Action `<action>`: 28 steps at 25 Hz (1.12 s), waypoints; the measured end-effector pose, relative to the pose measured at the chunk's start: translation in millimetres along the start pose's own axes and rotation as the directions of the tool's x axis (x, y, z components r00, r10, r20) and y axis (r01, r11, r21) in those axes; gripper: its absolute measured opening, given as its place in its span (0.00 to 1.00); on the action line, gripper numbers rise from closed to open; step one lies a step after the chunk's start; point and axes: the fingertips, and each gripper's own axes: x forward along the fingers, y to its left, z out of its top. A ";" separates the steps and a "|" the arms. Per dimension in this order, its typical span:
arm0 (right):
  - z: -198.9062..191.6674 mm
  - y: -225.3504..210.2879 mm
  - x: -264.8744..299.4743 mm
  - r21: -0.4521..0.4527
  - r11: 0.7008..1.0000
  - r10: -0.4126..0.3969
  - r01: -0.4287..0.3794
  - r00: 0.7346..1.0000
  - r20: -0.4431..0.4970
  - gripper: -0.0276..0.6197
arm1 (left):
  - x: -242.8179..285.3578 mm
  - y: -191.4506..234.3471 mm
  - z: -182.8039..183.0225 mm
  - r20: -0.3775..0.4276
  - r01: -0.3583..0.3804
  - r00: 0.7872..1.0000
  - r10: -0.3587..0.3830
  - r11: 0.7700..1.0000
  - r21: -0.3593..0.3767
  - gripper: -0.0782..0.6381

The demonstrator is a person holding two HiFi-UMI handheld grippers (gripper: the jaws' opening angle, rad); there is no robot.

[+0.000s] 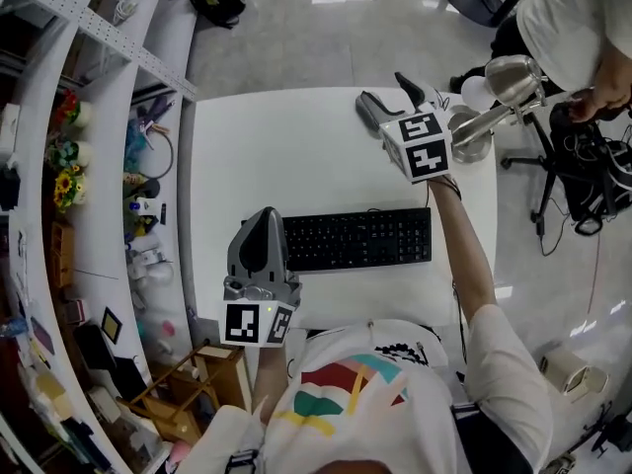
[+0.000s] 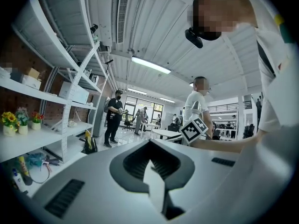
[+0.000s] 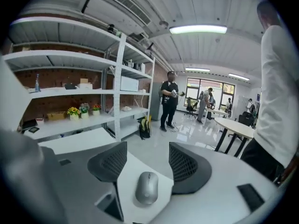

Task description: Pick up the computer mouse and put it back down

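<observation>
A silver computer mouse (image 3: 147,188) lies on the white table (image 1: 276,146), seen in the right gripper view. My right gripper (image 3: 148,166) is open, with its dark ribbed pads (image 3: 110,163) standing on either side of the mouse, slightly beyond it and not touching it. In the head view the right gripper (image 1: 388,97) is at the table's far right, and I cannot make out the mouse under it. My left gripper (image 1: 262,217) hovers by the left end of the black keyboard (image 1: 355,238), its jaws shut on nothing; the left gripper (image 2: 150,146) points out across the room.
A silver desk lamp (image 1: 504,85) stands at the table's right edge by the right gripper. White shelves (image 1: 109,196) with flowers and small items run along the left. A person (image 1: 578,28) stands at the far right. A wooden stool (image 1: 188,388) sits at the lower left.
</observation>
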 end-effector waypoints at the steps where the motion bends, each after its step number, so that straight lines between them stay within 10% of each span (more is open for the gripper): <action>1: 9.4 6.9 -15.7 0.003 1.000 0.005 -0.005 0.999 0.038 0.47 | -2.8 -5.6 6.0 0.013 0.013 1.000 -0.013 1.000 0.010 0.17; 5: 33.6 33.4 -88.5 0.051 0.999 0.002 -0.010 0.987 0.162 0.06 | -15.2 -30.7 27.6 0.066 0.062 0.996 -0.066 0.997 0.050 0.17; 13: 33.5 86.0 -203.6 0.089 0.994 0.043 -0.070 0.961 0.275 0.06 | -39.1 -81.3 32.7 0.077 0.152 0.984 -0.157 0.986 0.075 0.17; 28: 27.5 109.2 -255.1 0.087 0.989 0.085 -0.118 0.946 0.312 0.06 | -49.7 -112.3 42.2 0.113 0.169 0.978 -0.176 0.983 0.069 0.17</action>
